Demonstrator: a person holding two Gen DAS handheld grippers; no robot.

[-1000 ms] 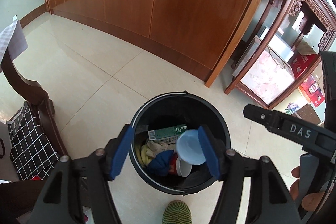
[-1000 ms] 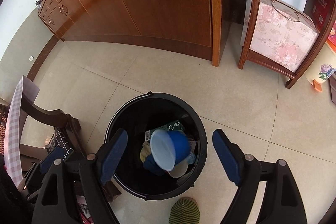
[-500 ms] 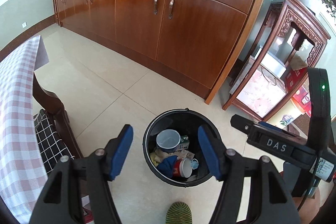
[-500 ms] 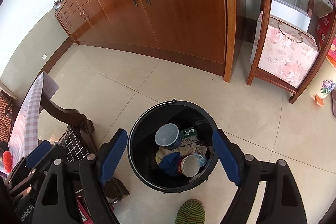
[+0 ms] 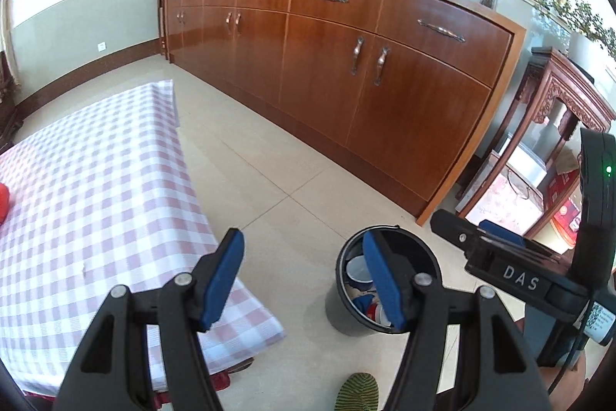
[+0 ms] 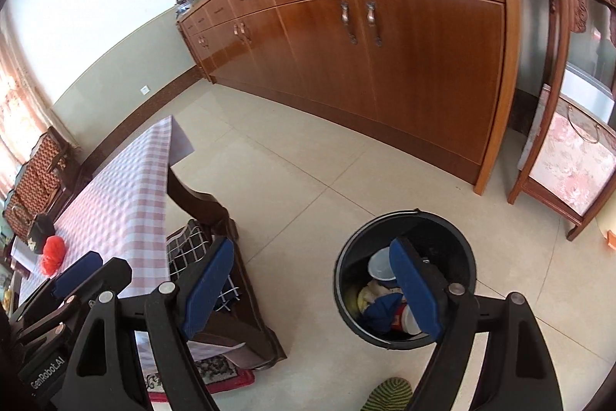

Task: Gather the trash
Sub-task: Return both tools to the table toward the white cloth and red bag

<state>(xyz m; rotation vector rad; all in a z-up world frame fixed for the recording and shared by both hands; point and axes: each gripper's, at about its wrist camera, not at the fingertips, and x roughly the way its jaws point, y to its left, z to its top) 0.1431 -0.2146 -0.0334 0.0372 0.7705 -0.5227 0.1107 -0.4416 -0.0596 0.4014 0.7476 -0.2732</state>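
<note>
A black trash bin point(image 6: 462, 249) stands on the tiled floor. Inside it lie a white-lined cup point(image 6: 381, 268), a blue cloth point(image 6: 377, 311) and a red cup point(image 6: 404, 320). My right gripper point(image 6: 312, 289) hangs open and empty, high above the floor just left of the bin. In the left wrist view the bin point(image 5: 419, 249) sits at the lower right. My left gripper point(image 5: 304, 278) is open and empty above the floor between the bin and the table's corner. The right gripper point(image 5: 469, 226) shows at the right, beside the left one.
A table with a pink checked cloth point(image 5: 96, 199) fills the left; a red object point(image 6: 54, 253) lies on it. A dark wooden chair with a checked cushion point(image 6: 188, 249) stands by the table. A long wooden sideboard point(image 5: 385, 95) lines the wall, a carved stand point(image 6: 569, 156) beside it. A striped slipper point(image 6: 387, 395) is below.
A blue cup that was dropping between the right gripper's fingers now lies in the bin. Both grippers have risen and drawn back from the bin towards the table, still open.
</note>
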